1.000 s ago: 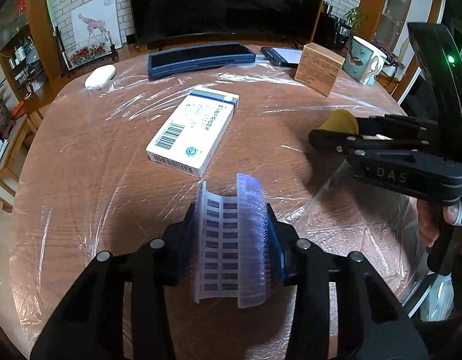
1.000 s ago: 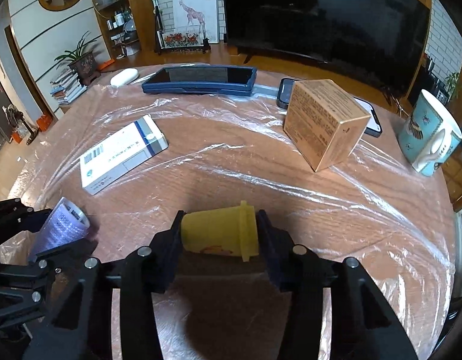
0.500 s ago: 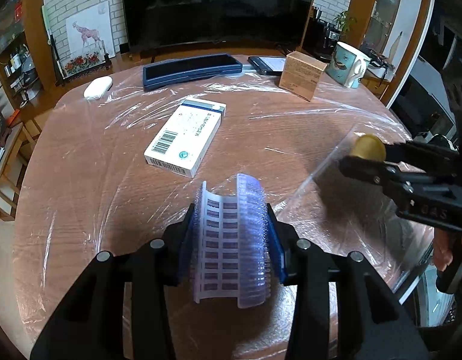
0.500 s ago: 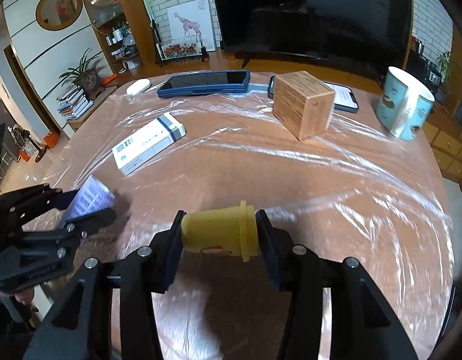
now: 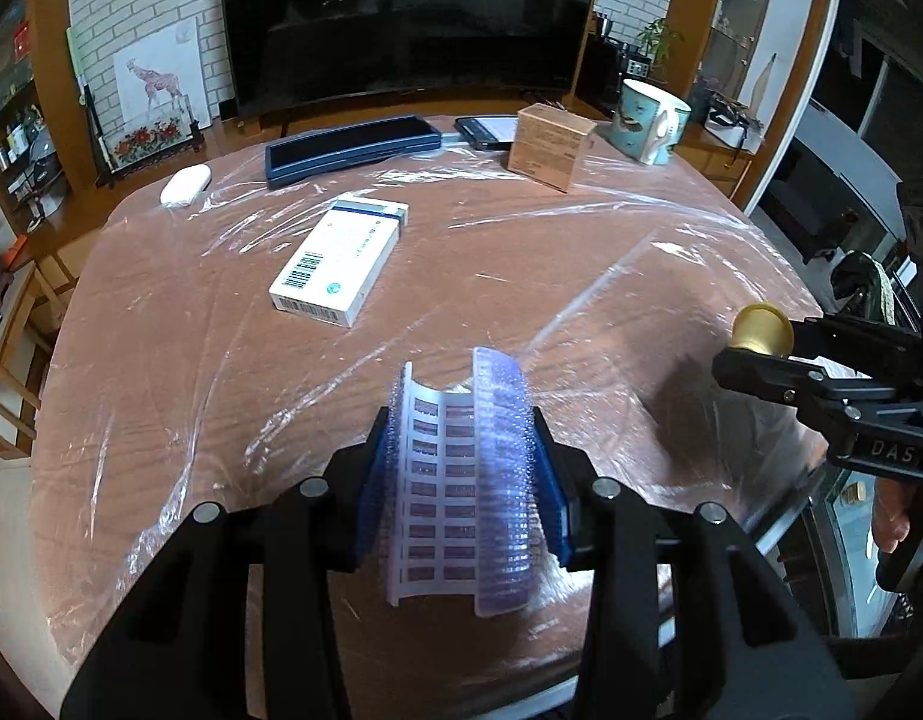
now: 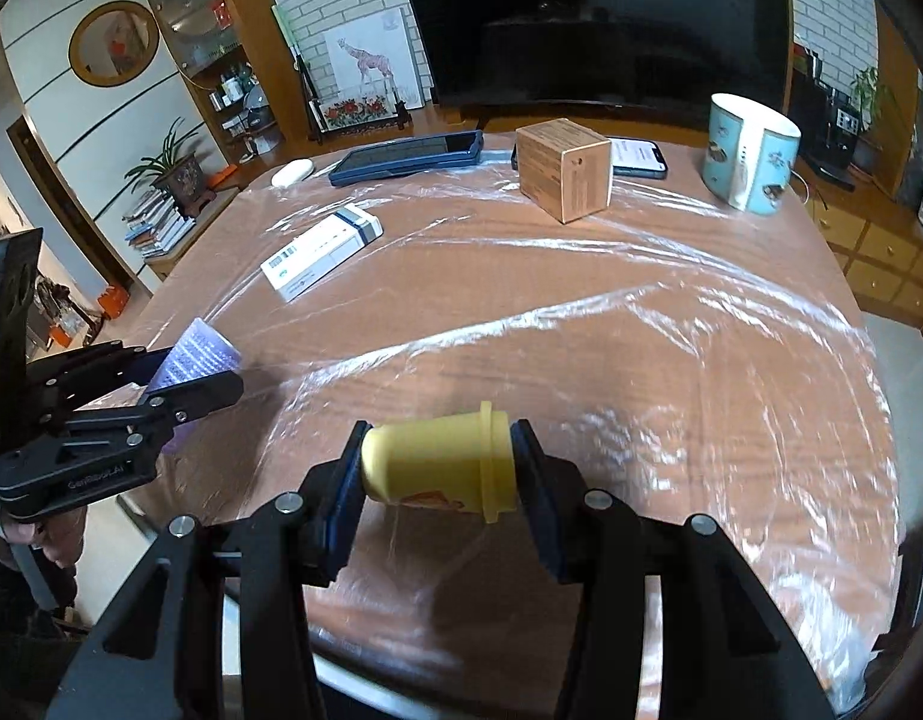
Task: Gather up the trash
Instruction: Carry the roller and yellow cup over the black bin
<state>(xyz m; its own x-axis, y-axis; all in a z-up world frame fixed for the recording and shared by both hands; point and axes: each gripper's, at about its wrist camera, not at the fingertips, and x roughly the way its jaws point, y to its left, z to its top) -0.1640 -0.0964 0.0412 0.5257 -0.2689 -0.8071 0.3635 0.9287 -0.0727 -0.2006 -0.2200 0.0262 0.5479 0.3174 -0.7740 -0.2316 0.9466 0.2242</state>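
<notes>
Both tongs are closed on trash. On the left gripper [image 5: 458, 480] the two blue pads press the sides of a curled bubble wrap piece [image 5: 461, 480], which is bent like a half tube and carries a white sheet with rows of small dark labels. It is held above the near edge of the table [image 5: 179, 372], not touching it. From the right wrist view the same piece [image 6: 200, 354] shows at the far left, sticking out of the left gripper [image 6: 185, 384].

On the right gripper [image 6: 437, 468] the pads clamp a small yellow cup [image 6: 440, 462] that lies sideways, the rim toward the right pad and the base toward the left one. It hangs over the near part of the table. In the left wrist view this cup [image 5: 761, 330] appears at the right side, beyond the table edge.

A wrinkled clear plastic film [image 6: 641, 312] covers the brown table. A white medicine box [image 5: 341, 258] with a barcode lies flat on it. Farther back stand a brown cardboard box [image 6: 563, 171] and a patterned mug [image 6: 749, 153], well apart. A dark blue flat case [image 5: 350, 141], a phone [image 6: 638, 156] and a small white oval object [image 5: 185, 185] lie near the far edge.
</notes>
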